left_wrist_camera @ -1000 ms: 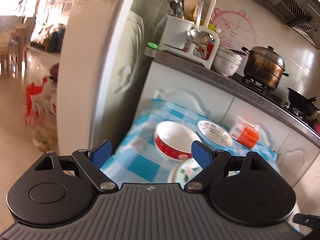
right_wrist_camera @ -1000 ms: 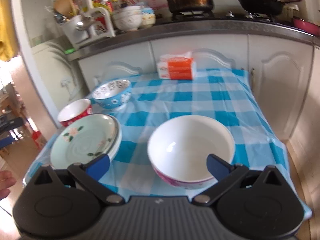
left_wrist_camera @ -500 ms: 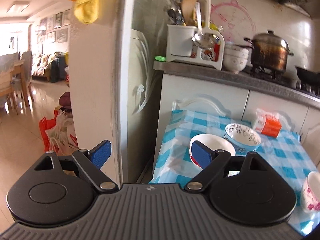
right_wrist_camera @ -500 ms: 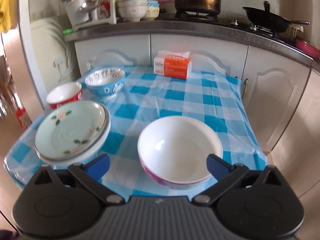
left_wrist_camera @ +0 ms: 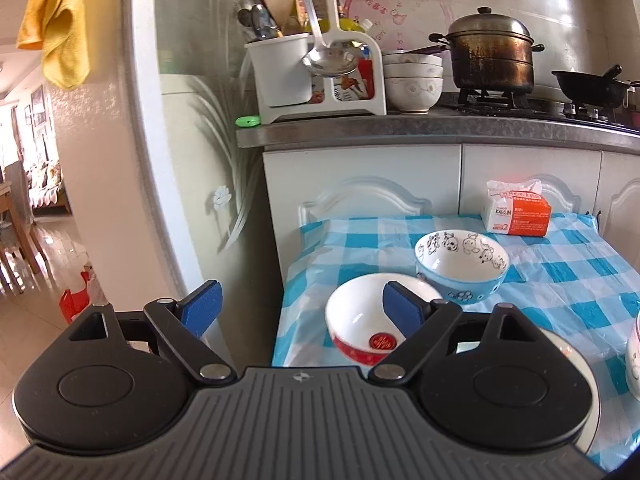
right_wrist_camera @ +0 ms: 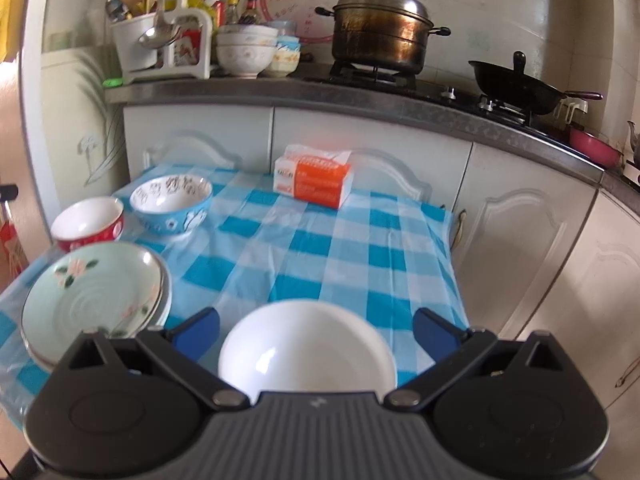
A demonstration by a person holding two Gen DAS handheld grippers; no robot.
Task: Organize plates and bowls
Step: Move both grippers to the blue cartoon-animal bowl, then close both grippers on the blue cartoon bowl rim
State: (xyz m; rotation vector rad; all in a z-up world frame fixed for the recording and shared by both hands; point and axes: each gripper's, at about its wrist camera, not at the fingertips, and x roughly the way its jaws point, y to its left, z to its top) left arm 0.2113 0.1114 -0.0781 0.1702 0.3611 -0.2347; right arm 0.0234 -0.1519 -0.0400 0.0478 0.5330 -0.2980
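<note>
At the far left, our left gripper is spread wide and holds nothing; it hangs off the table's left edge, with its right pad seen over the rim of the red bowl. That bowl lies ahead and to the right of this gripper, so we judge a rightward shift would be needed before any grasp. Just behind the red bowl, near it but whether touching we cannot tell, stands the blue bowl, printed with cartoon dogs inside.

In the right wrist view, the green flowered plate sits on top of at least one more plate at the table's front left corner, in front of the red bowl.

Further right, our right gripper is also wide open and empty. The white bowl lies directly ahead and a little below it, centred between the two pads, neither pad touching the rim. Being round, the bowl offers no long axis to line up with. The right gripper is clearly the nearer one, and we judge this bowl the likely next pick, to be stacked with the other bowls.

At the back of the table lies an orange-and-white tissue pack; we read "KAVAN" or something close, and a "2". The pink wall sticker's characters are too small to read.
</note>
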